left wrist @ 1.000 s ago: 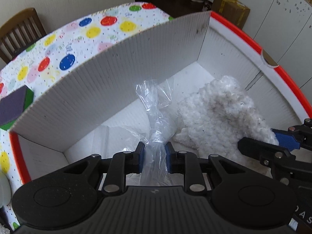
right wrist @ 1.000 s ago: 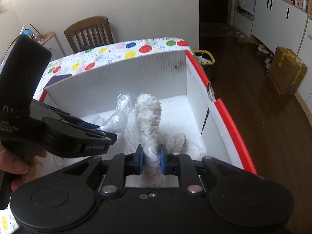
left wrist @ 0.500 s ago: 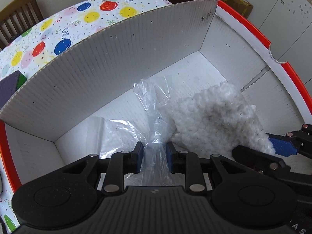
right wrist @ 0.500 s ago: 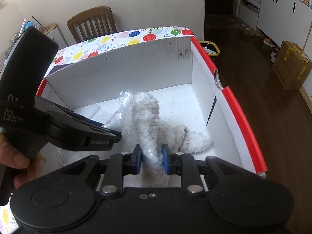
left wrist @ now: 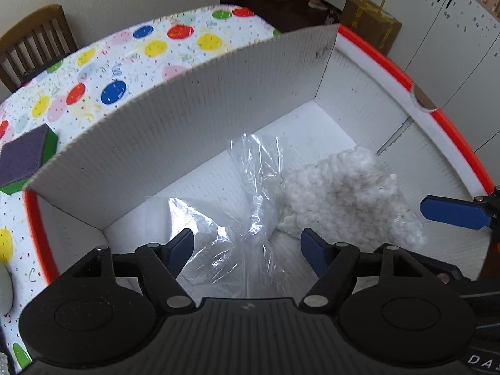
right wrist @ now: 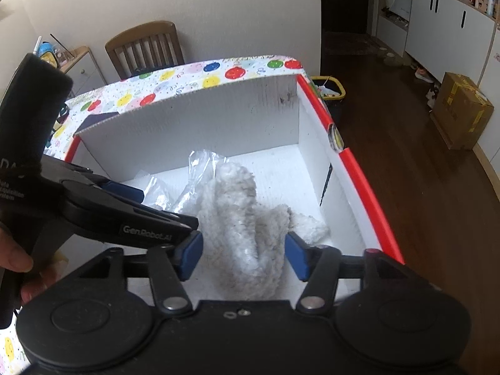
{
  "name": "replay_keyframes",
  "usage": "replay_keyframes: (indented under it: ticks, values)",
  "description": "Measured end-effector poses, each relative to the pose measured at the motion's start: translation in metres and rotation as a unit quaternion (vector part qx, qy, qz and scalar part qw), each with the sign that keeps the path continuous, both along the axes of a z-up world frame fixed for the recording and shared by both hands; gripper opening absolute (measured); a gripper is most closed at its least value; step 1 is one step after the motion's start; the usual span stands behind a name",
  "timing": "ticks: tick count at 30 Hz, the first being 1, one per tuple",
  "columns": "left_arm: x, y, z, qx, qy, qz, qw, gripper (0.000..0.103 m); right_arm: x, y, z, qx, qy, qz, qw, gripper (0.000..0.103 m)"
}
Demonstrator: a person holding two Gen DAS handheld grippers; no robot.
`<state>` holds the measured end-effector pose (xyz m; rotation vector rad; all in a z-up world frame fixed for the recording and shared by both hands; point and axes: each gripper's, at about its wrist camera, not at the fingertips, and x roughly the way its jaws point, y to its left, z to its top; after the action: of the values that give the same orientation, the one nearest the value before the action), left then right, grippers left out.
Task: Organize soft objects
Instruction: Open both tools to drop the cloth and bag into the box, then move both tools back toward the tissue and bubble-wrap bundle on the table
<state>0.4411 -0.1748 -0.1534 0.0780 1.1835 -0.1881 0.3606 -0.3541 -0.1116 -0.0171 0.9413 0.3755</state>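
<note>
Now both tools point steeply down into the white corrugated box, side by side. The left tool has just been opening: its blue pads stand well apart, with the crumpled clear plastic bag between them but touched by neither. The right tool has also just been opening; its pads stand apart on either side of the fluffy white cloth, which rises as a soft hump between them, free of the pads. In the right wrist view, a hand grips the black handle of the left tool at the left edge.

Both soft things lie on the box floor, the bag to the left and the cloth touching it on the right. The box has a red rim and sits on a table covered in a cloth with coloured dots. A purple-and-green sponge lies on the table just left of the box. A wooden chair stands at the far side, against a pale wall. To the right are a dark wood floor, a brown cardboard carton and white cabinets.
</note>
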Motion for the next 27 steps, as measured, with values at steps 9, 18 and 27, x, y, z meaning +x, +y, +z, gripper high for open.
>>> replay_keyframes:
  ticks: [9,18,27]
  values:
    - [-0.022,0.004,0.032,-0.008,-0.055,-0.008,0.9984,0.075,-0.018,-0.005,0.024,0.021,-0.027,-0.005,0.999,0.071]
    - [-0.052,0.016,0.070,-0.021,-0.114,-0.022,0.9930,0.075,-0.040,0.001,0.050,0.035,-0.062,0.005,0.997,0.084]
    - [-0.083,0.045,0.100,-0.038,-0.161,-0.017,0.9860,0.075,-0.065,0.021,0.071,0.043,-0.098,0.020,0.994,0.094]
